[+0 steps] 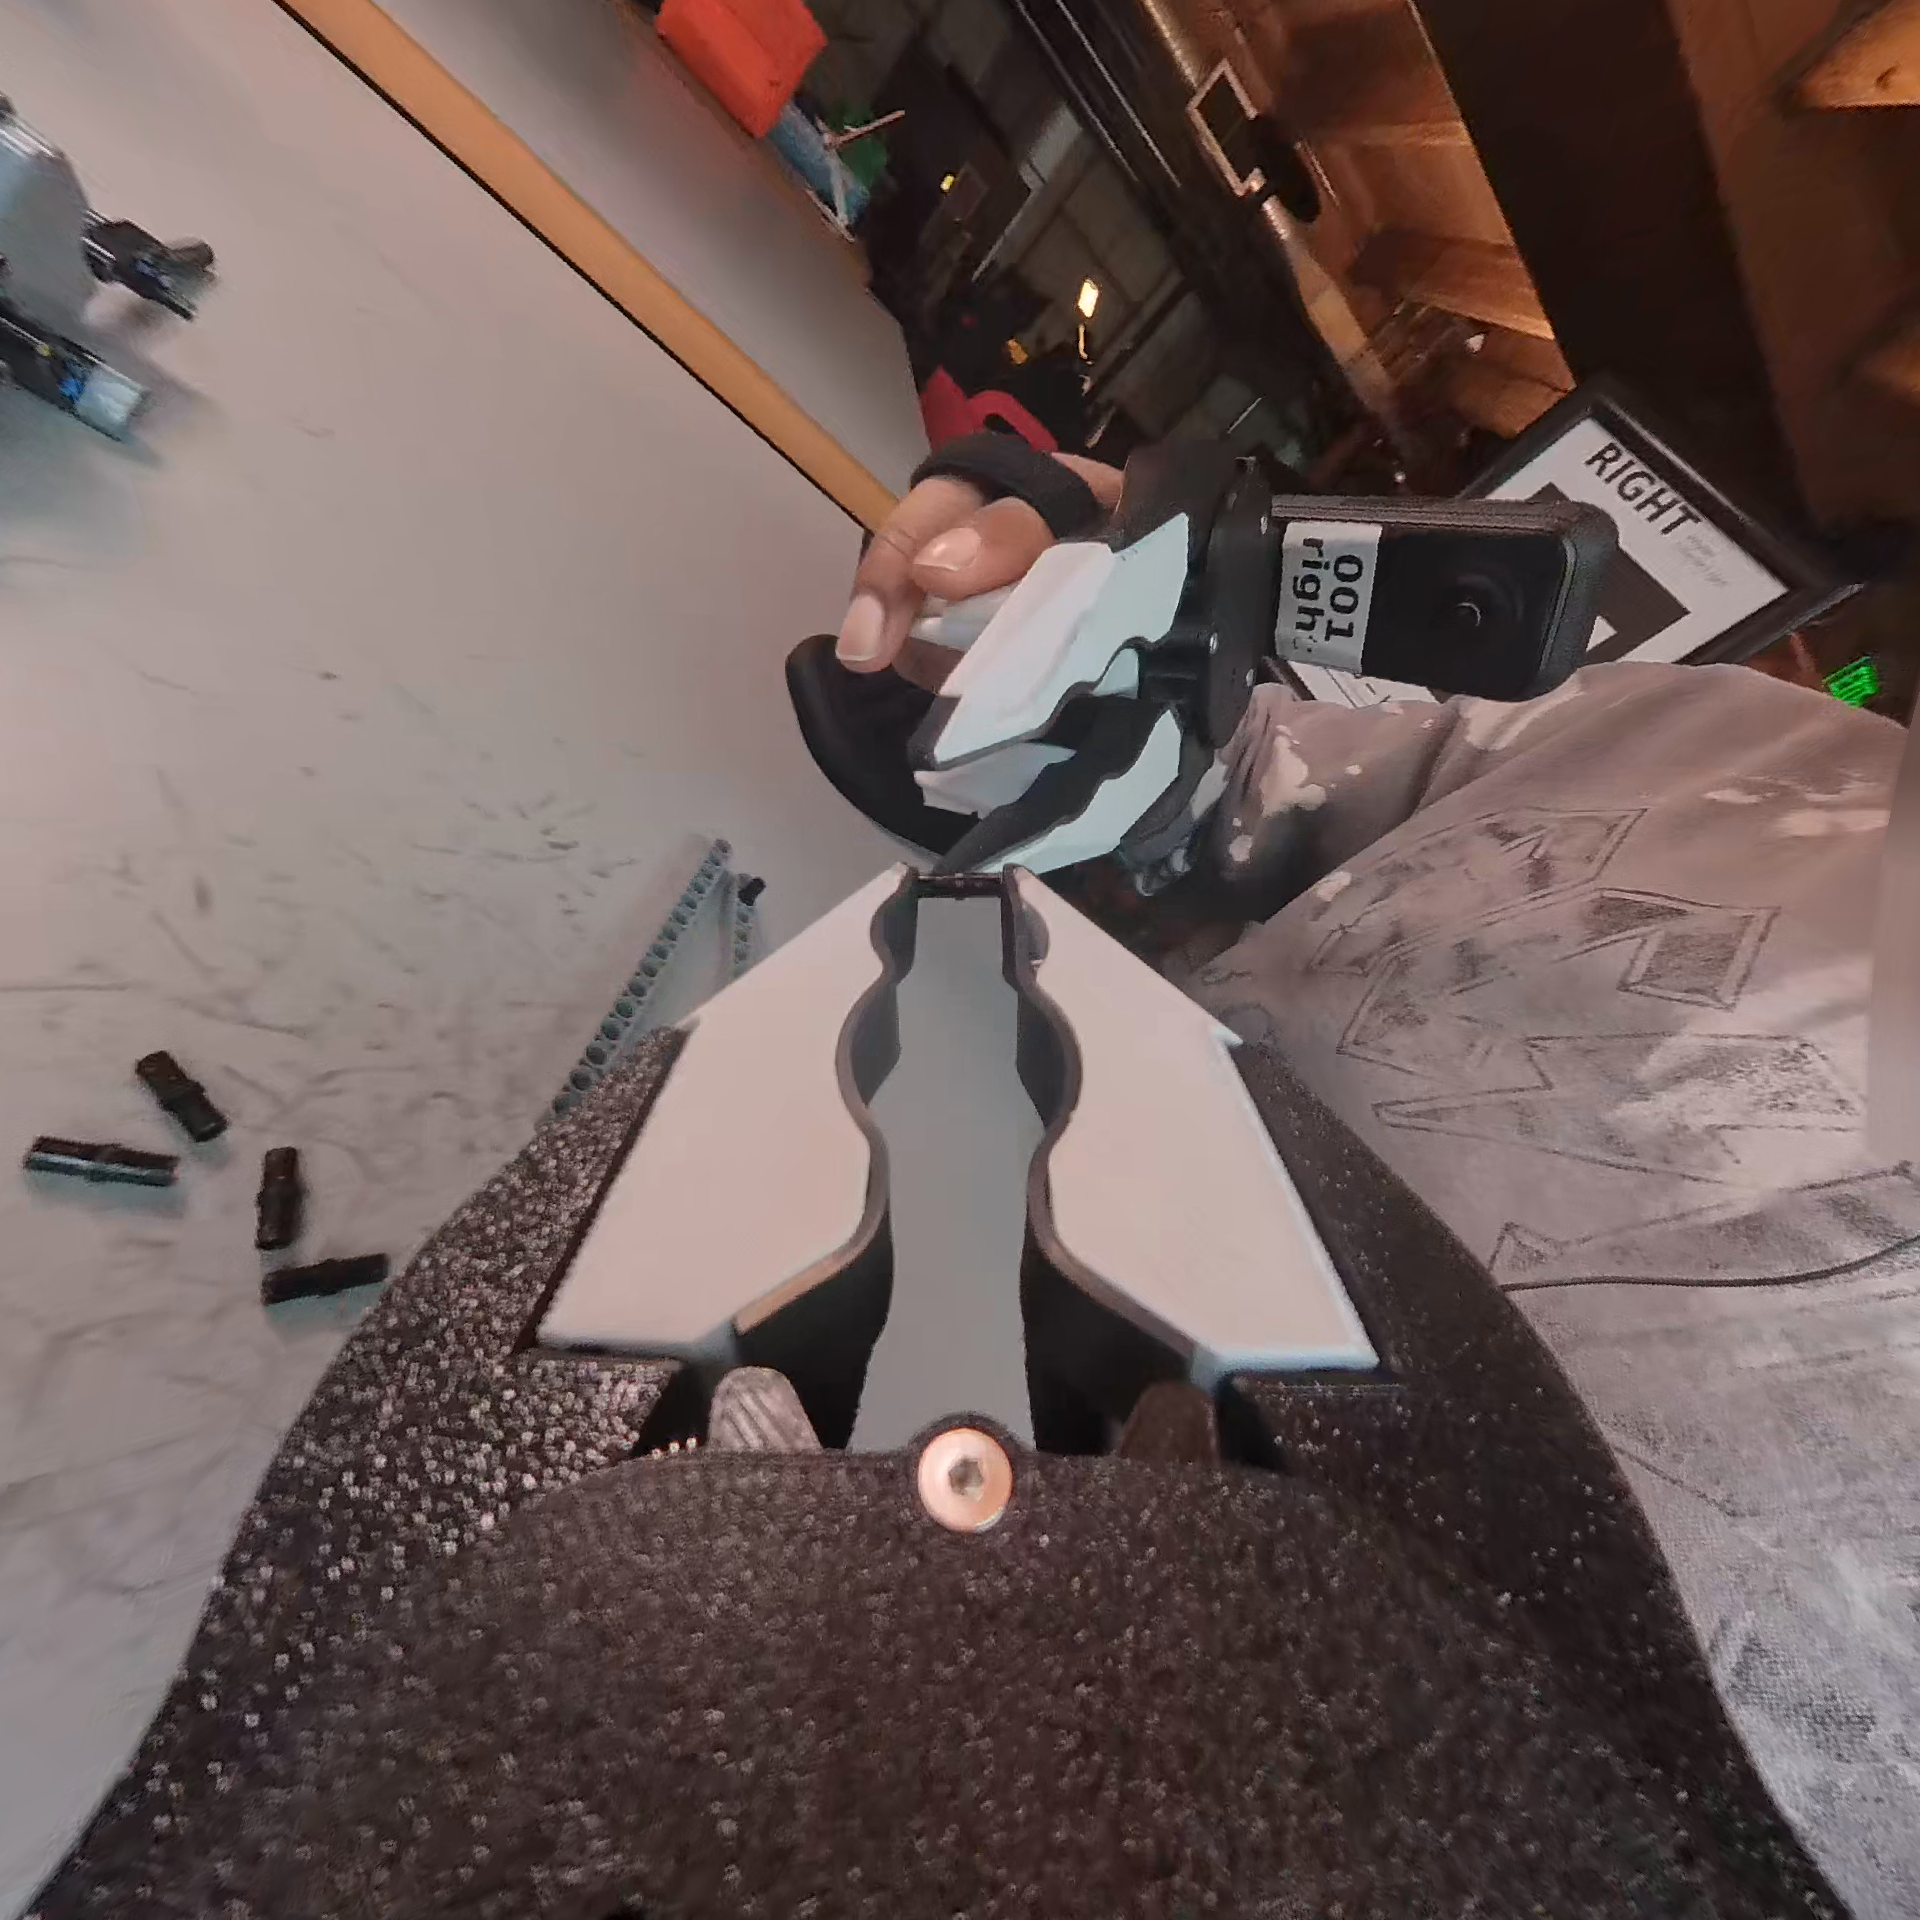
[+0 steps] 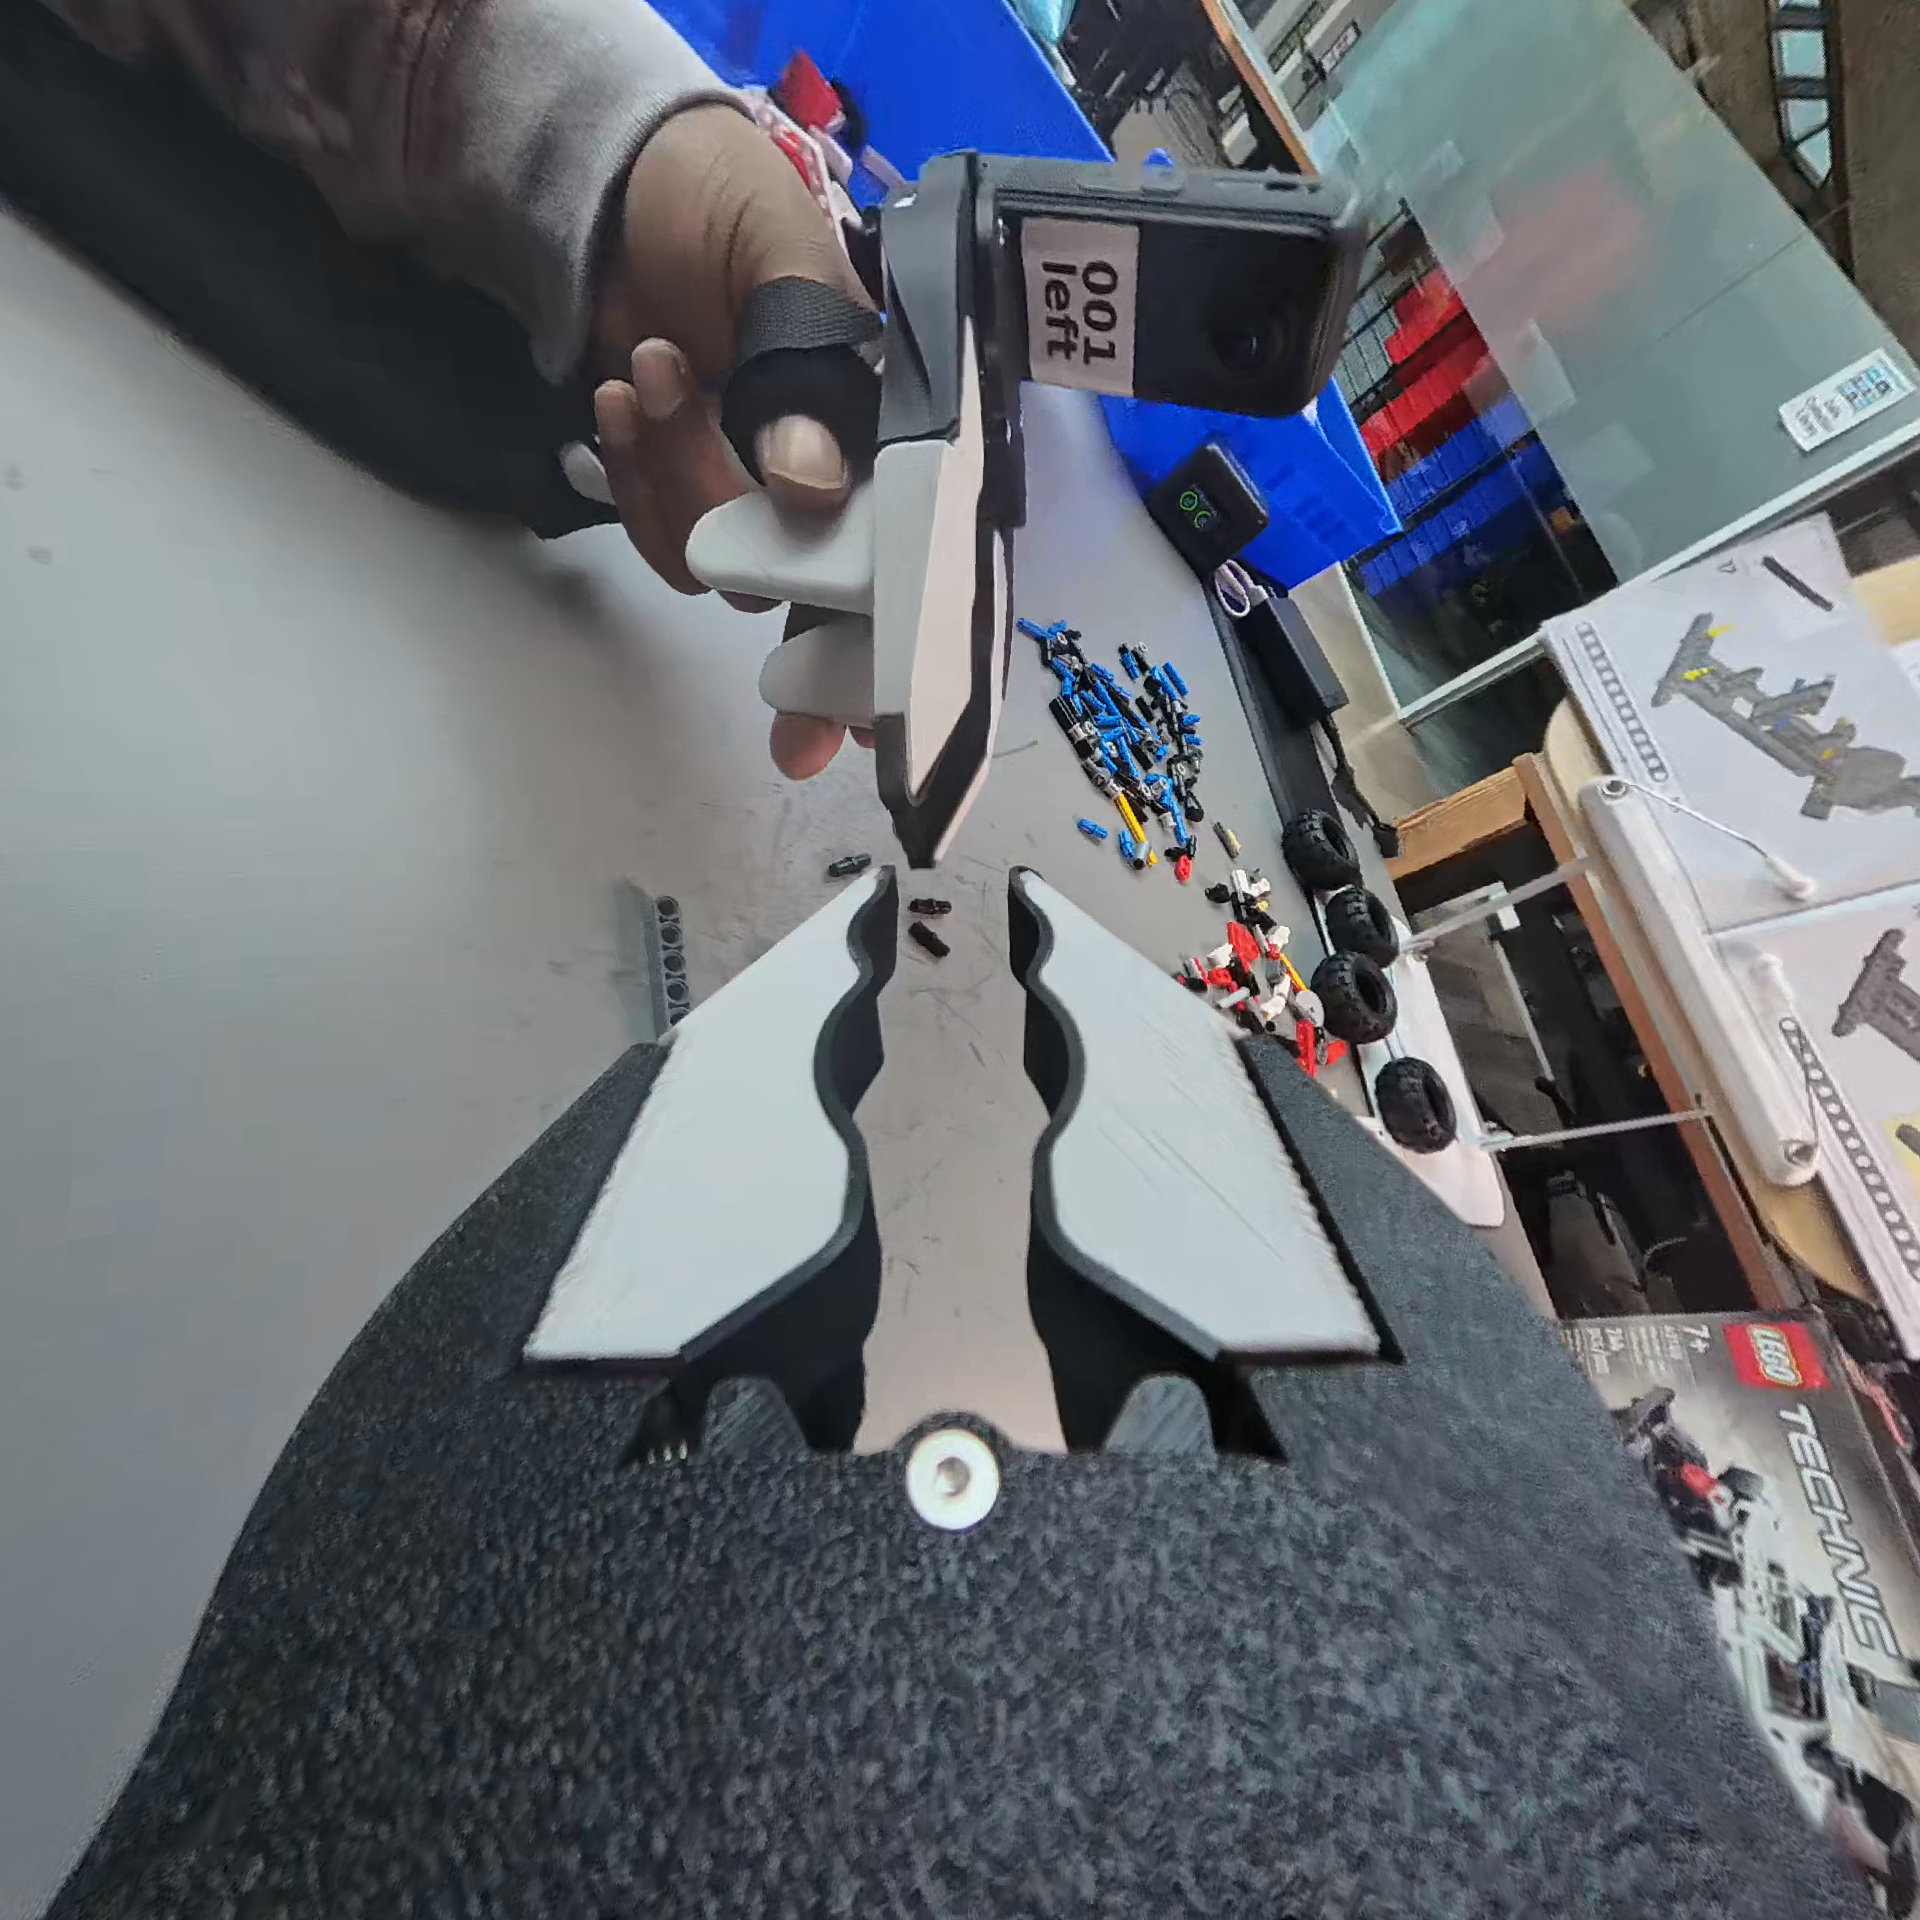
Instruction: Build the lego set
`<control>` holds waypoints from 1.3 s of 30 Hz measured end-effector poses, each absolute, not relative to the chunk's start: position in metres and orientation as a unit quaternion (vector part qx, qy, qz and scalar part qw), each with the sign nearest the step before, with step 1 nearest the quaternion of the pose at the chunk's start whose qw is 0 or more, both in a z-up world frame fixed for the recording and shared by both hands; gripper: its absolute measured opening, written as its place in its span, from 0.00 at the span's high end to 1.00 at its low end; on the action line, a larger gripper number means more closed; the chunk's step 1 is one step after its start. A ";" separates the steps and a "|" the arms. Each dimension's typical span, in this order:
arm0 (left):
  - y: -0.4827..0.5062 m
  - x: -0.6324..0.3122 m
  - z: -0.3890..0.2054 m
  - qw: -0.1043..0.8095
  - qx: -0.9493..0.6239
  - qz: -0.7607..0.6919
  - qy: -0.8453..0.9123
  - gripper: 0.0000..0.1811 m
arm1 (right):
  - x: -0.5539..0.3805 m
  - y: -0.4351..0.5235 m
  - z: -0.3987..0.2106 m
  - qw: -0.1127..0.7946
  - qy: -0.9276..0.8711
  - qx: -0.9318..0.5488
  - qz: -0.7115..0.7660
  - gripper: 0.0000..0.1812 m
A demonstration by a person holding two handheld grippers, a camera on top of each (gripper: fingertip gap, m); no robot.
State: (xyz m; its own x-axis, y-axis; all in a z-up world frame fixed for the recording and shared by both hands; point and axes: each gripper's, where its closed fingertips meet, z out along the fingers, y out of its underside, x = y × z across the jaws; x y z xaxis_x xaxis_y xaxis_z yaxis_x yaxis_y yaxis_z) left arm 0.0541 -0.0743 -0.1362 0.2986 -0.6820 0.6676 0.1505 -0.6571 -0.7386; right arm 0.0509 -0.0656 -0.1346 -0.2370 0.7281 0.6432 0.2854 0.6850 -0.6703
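My left gripper (image 1: 960,881) is shut on a small black pin (image 1: 956,886) pinched across its fingertips, held above the grey table (image 1: 416,623). In the right wrist view the left gripper (image 2: 921,847) points down, just past my right gripper (image 2: 953,881), which is open and empty. The right gripper also shows in the left wrist view (image 1: 935,790), close to the left tips. A grey holed beam (image 1: 675,966) lies on the table and shows in the right wrist view too (image 2: 670,956). Loose black pins (image 2: 928,923) lie beneath the tips, and several more (image 1: 278,1197) lie to the left.
A pile of blue and black pins (image 2: 1127,727), red and white parts (image 2: 1257,987) and black tyres (image 2: 1351,925) lie at the table's right side. An instruction booklet (image 2: 1766,727) and the set's box (image 2: 1766,1507) stand beyond. A partial assembly (image 1: 62,312) sits far left. The grippers are tip to tip, or close to it.
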 end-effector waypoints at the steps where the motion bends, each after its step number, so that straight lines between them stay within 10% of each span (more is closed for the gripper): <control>1: -0.077 0.058 -0.136 0.363 -0.712 -0.571 0.186 0.91 | 0.049 -0.069 -0.135 0.519 -0.761 -0.328 0.212 0.89; 29: -0.084 0.059 -0.129 0.336 -0.681 -0.633 0.155 0.91 | 0.047 -0.087 -0.130 0.507 -0.768 -0.298 0.254 0.97; 39: -0.097 0.056 -0.085 0.378 -0.581 -0.700 0.171 0.87 | 0.061 -0.098 -0.065 0.437 -0.568 -0.351 0.603 0.97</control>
State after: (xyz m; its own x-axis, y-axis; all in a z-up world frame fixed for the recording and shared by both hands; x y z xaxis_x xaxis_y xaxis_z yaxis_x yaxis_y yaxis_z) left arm 0.0564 -0.0967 -0.0854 -0.0388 -0.7272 0.6854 0.3305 -0.6566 -0.6779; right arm 0.0613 -0.0981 -0.0654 -0.3706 0.9259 0.0731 -0.1281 0.0270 -0.9914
